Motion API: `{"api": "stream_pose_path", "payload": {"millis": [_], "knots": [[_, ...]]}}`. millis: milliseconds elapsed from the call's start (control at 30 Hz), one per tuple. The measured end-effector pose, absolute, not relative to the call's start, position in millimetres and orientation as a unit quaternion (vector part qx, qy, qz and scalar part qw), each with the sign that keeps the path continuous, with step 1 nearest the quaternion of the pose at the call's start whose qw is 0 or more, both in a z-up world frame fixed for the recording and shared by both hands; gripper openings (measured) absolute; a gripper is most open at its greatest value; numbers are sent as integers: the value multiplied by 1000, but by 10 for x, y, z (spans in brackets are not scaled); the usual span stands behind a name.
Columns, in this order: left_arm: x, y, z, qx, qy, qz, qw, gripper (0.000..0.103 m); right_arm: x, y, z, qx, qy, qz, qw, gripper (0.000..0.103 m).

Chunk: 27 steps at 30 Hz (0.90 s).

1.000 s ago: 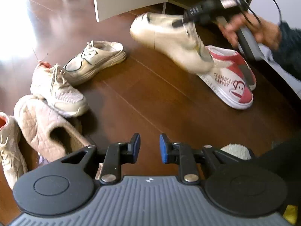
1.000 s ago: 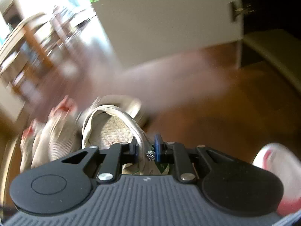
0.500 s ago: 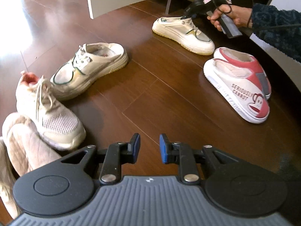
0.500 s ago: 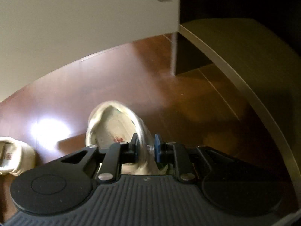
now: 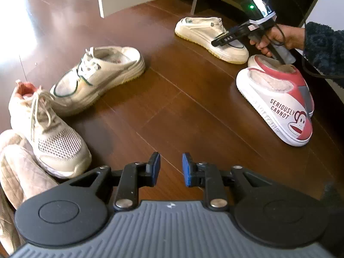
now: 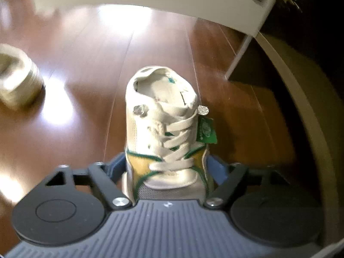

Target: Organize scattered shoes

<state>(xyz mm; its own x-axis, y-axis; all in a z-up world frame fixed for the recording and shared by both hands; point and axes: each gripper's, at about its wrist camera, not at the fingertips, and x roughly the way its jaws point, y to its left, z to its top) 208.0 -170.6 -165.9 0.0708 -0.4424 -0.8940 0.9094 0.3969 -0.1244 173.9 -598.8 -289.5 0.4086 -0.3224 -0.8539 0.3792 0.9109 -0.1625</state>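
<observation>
Left tool (image 5: 171, 169): blue pads a little apart, nothing between them, hanging over bare wood floor (image 5: 172, 99) with a wide clear strip ahead. Mesh sneaker (image 5: 49, 129) and quilted slipper (image 5: 19, 167) crowd the left edge; the slipper is cut off by the frame. Monkey-print slippers (image 5: 277, 103) sit side by side at right. Backless sneaker (image 5: 96, 77) lies mid-left.

Right tool (image 6: 166, 169): jaws opening, straddling the toe of the green-trimmed sneaker (image 6: 165, 118), which now stands on the floor just beyond the slippers; a second ago it was aloft, pinched by its upper. Pad contact unclear. Cabinet (image 6: 301, 99) edge close at right; its interior is too dark to read
</observation>
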Motion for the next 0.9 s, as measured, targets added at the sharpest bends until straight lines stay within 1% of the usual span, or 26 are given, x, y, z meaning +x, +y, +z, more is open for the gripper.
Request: {"api": "stream_pose_path", "payload": {"millis": [133, 367, 467, 533, 600, 633, 667, 800, 833, 900], "knots": [[2107, -1668, -1659, 243, 480, -481, 693, 27, 1764, -6111, -2909, 33, 500, -227, 835, 70], [2093, -1637, -1722, 247, 488, -478, 687, 27, 1677, -6240, -2917, 42, 496, -256, 829, 70], [2098, -1641, -1738, 248, 490, -476, 687, 27, 1678, -6250, -2916, 36, 498, -252, 829, 75], [2113, -1639, -1734, 250, 489, -471, 690, 28, 1711, -6268, -2919, 29, 505, -250, 826, 82], [2136, -1610, -1710, 249, 486, -467, 696, 30, 1677, -6205, -2859, 21, 509, -258, 821, 82], [2148, -1593, -1696, 248, 485, -464, 699, 35, 1634, -6145, -2794, 20, 499, -264, 825, 82], [2169, -1569, -1680, 247, 483, -458, 704, 38, 1574, -6045, -2687, 19, 479, -271, 835, 83], [2260, -1508, -1593, 252, 468, -442, 723, 38, 1486, -5632, -2353, 74, 417, -209, 882, 83], [2284, -1506, -1570, 252, 464, -441, 726, 40, 1507, -5527, -2319, 99, 416, -181, 886, 83], [2432, -1525, -1480, 239, 454, -429, 743, 51, 1587, -5296, -2286, 139, 419, -125, 889, 82]]}}
